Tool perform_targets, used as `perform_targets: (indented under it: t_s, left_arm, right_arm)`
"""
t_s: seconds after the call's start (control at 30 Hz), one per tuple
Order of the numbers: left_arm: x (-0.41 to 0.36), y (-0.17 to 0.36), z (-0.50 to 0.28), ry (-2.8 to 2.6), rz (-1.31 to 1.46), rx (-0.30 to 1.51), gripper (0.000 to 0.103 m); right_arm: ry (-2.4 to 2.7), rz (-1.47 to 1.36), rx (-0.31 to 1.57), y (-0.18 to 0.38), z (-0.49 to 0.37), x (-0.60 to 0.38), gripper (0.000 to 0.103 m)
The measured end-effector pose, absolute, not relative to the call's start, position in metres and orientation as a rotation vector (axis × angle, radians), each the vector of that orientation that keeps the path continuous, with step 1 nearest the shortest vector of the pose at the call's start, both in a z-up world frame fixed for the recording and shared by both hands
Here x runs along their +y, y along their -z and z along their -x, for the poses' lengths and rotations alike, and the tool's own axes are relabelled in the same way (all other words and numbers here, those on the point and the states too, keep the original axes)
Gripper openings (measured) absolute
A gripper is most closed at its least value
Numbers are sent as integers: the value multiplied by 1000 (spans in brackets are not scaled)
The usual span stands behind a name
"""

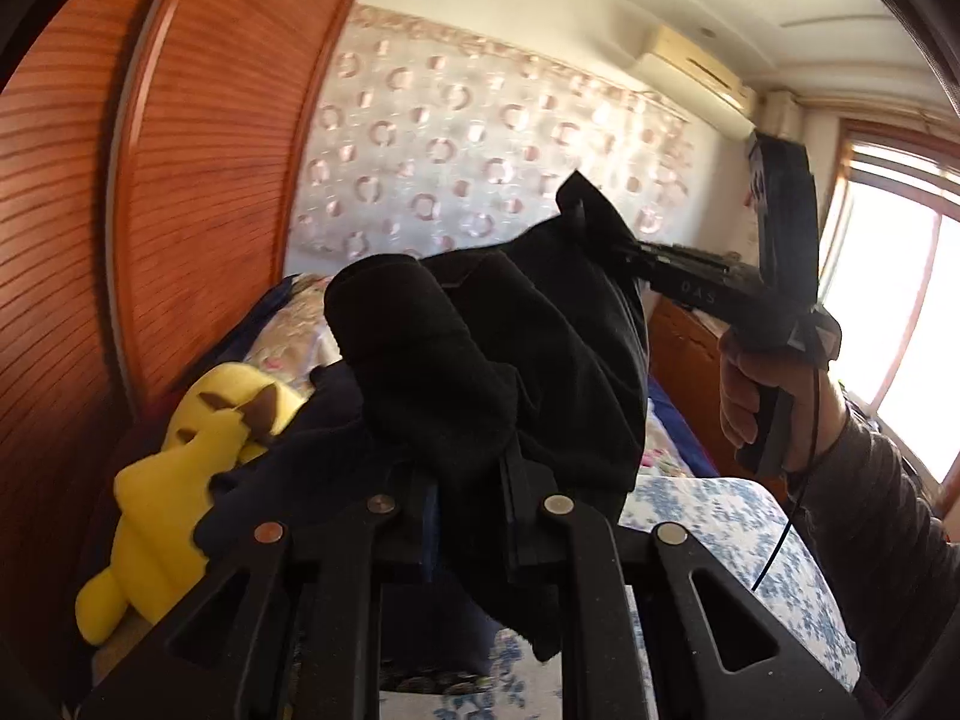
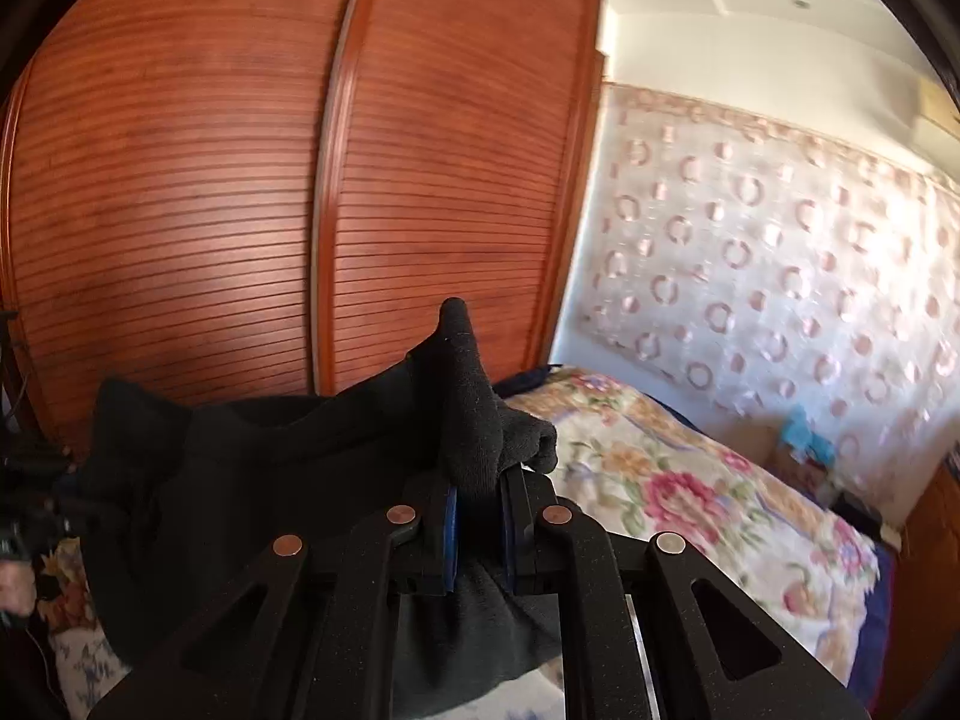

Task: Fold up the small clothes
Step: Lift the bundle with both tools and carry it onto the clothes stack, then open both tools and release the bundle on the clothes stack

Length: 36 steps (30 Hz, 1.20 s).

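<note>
A small black garment (image 1: 480,360) hangs in the air between both grippers, above the bed. My left gripper (image 1: 468,480) is shut on one edge of it, and the cloth bunches over the fingers. In the left wrist view the right gripper (image 1: 606,246) pinches the garment's far corner, with a hand on its handle. In the right wrist view my right gripper (image 2: 477,480) is shut on the black garment (image 2: 270,450), a peak of cloth sticking up between the fingers. The rest sags to the left.
A yellow plush toy (image 1: 174,468) lies at the left on the bed beside dark blue clothing (image 1: 312,456). The bed has a blue floral sheet (image 1: 720,534) and a flowered blanket (image 2: 690,480). A wooden louvred wardrobe (image 2: 240,180) stands close behind. A window (image 1: 900,312) is at the right.
</note>
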State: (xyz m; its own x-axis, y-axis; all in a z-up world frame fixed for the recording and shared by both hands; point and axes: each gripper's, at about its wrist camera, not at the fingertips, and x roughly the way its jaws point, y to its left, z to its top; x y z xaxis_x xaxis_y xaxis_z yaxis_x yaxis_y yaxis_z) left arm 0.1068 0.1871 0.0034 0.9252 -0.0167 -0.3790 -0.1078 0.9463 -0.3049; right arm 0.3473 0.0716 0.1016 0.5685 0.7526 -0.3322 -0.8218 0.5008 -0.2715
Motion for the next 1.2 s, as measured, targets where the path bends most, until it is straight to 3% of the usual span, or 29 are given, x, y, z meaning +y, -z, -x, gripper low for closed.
perform_targets:
  t_s: [0.27, 0.4, 0.57, 0.9, 1.13, 1.2]
  left_arm:
    - [220, 56, -113, -140, 393, 490, 17]
    - [217, 68, -111, -152, 377, 521, 17]
    - [225, 69, -112, -154, 382, 525, 17]
    - [215, 78, -120, -176, 334, 584, 17]
    - [209, 76, -119, -180, 306, 587, 17]
    - [208, 71, -117, -191, 293, 579, 21]
  right_arm:
    - [-959, 493, 294, -74, -398, 149, 13]
    - [-902, 423, 309, -76, -416, 145, 36]
    - [-956, 366, 302, -76, -409, 114, 47]
    - [-1004, 387, 479, -1, -456, 126, 48]
    - [-984, 356, 458, -1, -461, 132, 48]
    - [-972, 347, 459, 6, -450, 124, 48]
